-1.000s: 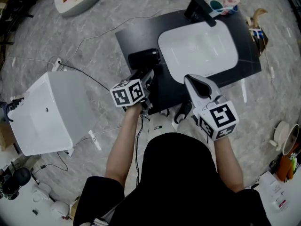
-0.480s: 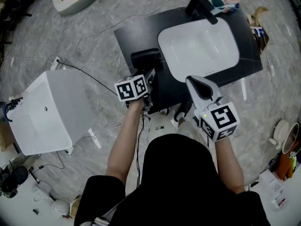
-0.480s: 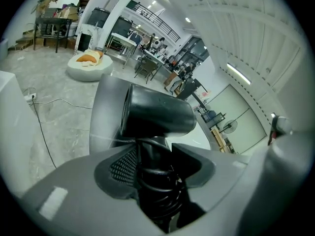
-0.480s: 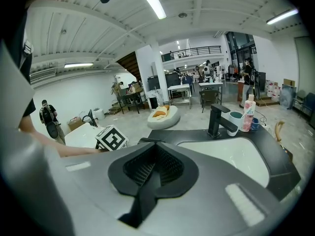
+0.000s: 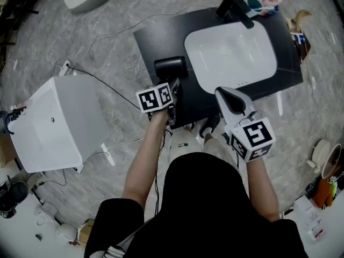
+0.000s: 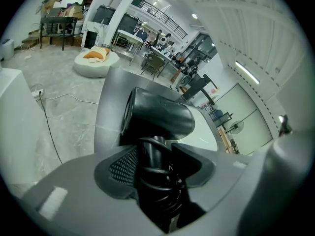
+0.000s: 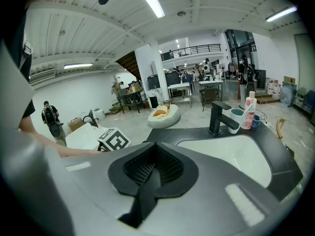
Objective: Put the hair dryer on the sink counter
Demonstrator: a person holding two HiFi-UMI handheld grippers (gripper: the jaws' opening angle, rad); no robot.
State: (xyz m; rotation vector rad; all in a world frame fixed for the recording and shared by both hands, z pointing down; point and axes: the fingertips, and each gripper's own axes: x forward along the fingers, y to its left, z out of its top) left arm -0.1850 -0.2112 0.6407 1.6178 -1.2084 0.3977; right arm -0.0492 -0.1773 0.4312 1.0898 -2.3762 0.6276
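Grey marble-look floor all round, with a black tabletop (image 5: 156, 39) standing in the middle of it. Nearest to the person, the right tool (image 5: 222, 93) hangs just off the tabletop's near edge with its jaws pressed together and nothing in them. The left tool (image 5: 172, 89) sits over the near left part of the tabletop, pinching the hair dryer (image 5: 171, 67) by its handle, jaws wide around it. The cord looks wound round that handle right where the pads bite.

The barrel sticks out past the jaws, just beside the left edge of the white basin (image 5: 231, 52). I can't tell if it's touching the tabletop yet or only hovering over it.

My guess on handling: hard smooth plastic, not heavy but top-heavy at the barrel, so it'll want to swing or tip when let go. The handle is the sensible place to hold it, though the cord loops make that a lumpy grip.

Further back, a black faucet (image 5: 234, 7) stands at the far edge.
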